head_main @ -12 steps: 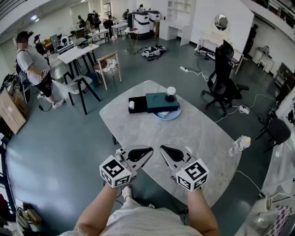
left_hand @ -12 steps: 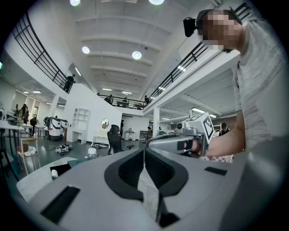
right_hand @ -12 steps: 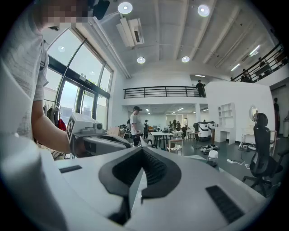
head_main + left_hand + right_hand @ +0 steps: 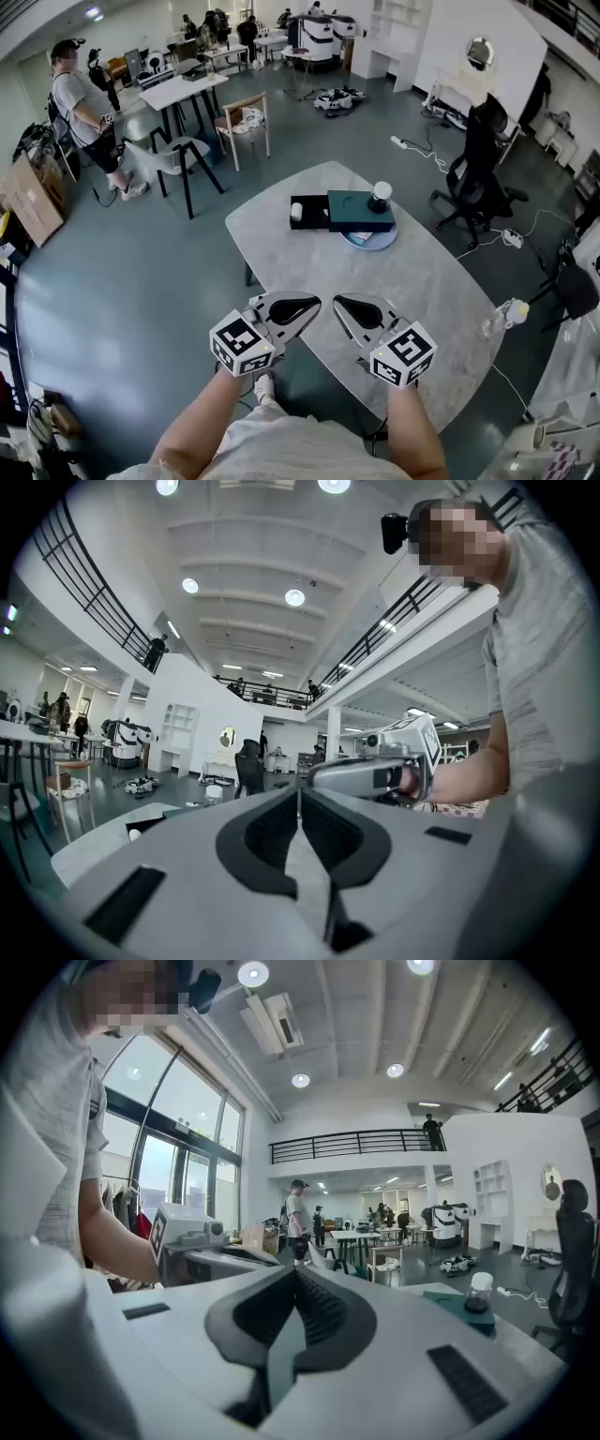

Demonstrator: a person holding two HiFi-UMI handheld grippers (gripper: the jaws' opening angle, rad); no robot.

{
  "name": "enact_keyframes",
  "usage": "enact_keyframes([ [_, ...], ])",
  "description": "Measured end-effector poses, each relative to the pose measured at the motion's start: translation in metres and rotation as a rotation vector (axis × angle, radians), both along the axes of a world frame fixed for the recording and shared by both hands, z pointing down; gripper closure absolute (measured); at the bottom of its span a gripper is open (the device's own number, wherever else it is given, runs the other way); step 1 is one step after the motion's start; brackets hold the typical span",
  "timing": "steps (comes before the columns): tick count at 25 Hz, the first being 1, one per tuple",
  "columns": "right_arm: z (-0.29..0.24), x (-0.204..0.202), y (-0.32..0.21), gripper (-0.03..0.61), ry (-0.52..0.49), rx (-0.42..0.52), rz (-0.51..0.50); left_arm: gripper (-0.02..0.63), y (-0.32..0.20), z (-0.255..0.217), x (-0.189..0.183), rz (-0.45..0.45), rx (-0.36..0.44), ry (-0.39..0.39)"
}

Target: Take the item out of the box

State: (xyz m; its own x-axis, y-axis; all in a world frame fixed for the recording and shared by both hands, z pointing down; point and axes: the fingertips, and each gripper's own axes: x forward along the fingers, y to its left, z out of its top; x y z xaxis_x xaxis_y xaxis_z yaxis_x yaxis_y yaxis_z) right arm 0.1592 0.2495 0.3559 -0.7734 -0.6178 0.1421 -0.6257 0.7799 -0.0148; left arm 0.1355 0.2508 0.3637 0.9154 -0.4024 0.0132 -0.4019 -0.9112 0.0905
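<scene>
A dark green box (image 4: 360,211) lies at the far side of the white marble table (image 4: 422,281), resting on a pale round plate (image 4: 371,241). Its black inner tray (image 4: 310,212) is slid out to the left and holds a small white item (image 4: 296,212). A white-lidded jar (image 4: 380,196) stands on the box lid. My left gripper (image 4: 316,303) and right gripper (image 4: 338,303) hover over the near table edge, tips angled toward each other, both shut and empty. The box (image 4: 472,1309) and jar (image 4: 479,1291) show at the right of the right gripper view; the left gripper view also catches the jar (image 4: 215,794).
A small plastic bottle (image 4: 502,317) lies at the table's right edge. A black office chair (image 4: 478,159) stands beyond the table to the right, with cables on the floor. A wooden chair (image 4: 246,125) and a stool are at the back left. A person (image 4: 86,108) stands far left.
The head view has shifted, so the table and box sit slightly further right in the frame. Both grippers keep the same shut pose over the near edge.
</scene>
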Motion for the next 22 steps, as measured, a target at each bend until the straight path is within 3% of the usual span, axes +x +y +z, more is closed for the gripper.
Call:
enact_keyframes([
  [5, -0.005, -0.039, -0.04, 0.56, -0.017, 0.014, -0.027, 0.588, -0.039, -0.003, -0.039, -0.024, -0.004, 0.018],
  [13, -0.002, -0.113, -0.108, 0.558, 0.104, 0.052, -0.068, 0.588, -0.112, 0.001, -0.106, -0.04, 0.01, 0.013],
  [22, 0.039, -0.125, -0.14, 0.558, 0.16, 0.021, -0.015, 0.587, -0.151, 0.036, -0.128, -0.05, -0.053, 0.018],
])
